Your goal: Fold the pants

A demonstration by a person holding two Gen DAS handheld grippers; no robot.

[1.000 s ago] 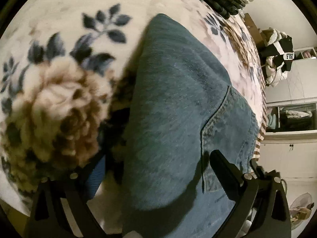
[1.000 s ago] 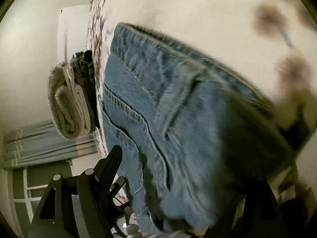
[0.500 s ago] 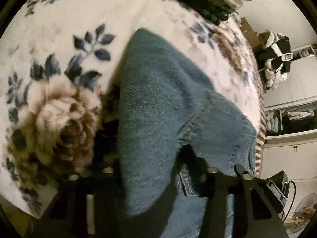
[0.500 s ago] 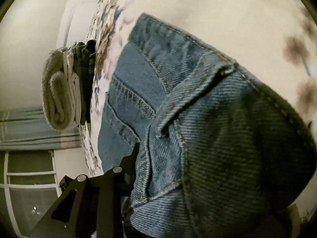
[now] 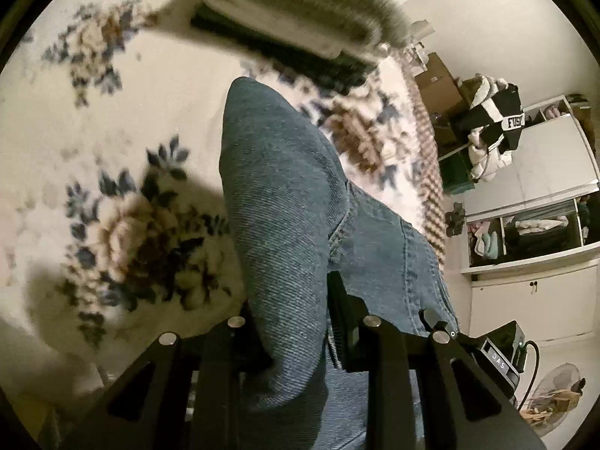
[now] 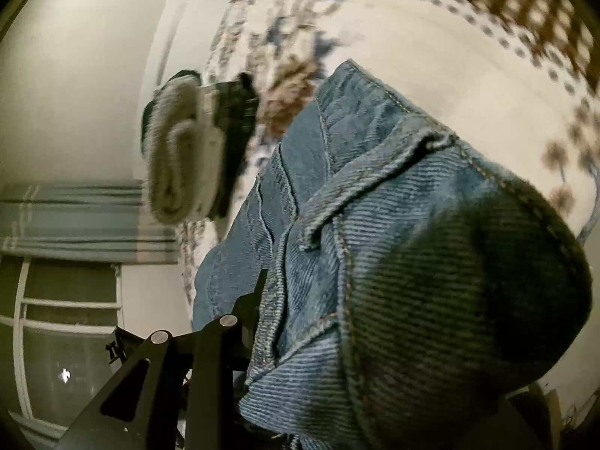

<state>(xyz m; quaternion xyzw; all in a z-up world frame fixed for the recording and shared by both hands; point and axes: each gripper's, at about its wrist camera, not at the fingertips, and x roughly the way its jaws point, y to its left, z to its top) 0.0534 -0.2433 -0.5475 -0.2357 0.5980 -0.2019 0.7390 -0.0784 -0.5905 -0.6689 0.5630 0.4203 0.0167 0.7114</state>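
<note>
The blue denim pants [image 5: 285,195] lie on a floral blanket [image 5: 112,150] and rise in a fold toward me. My left gripper [image 5: 290,322] is shut on a fold of the denim, lifted above the blanket. In the right wrist view the pants [image 6: 393,225] fill the frame, waistband and belt loop close to the lens. My right gripper [image 6: 337,337] is shut on the bunched waistband; only its left finger [image 6: 255,300] shows, the right one is hidden by denim.
A stack of folded towels and dark clothes [image 5: 300,26] sits at the far end of the blanket, also in the right wrist view [image 6: 195,157]. Shelves with clothes [image 5: 525,225] and a pile of garments [image 5: 491,127] stand to the right. A window [image 6: 56,318] is behind.
Both grippers closed on the denim and lifted it off the blanket. The cameras have risen, so more of the blanket and the folded stack shows.
</note>
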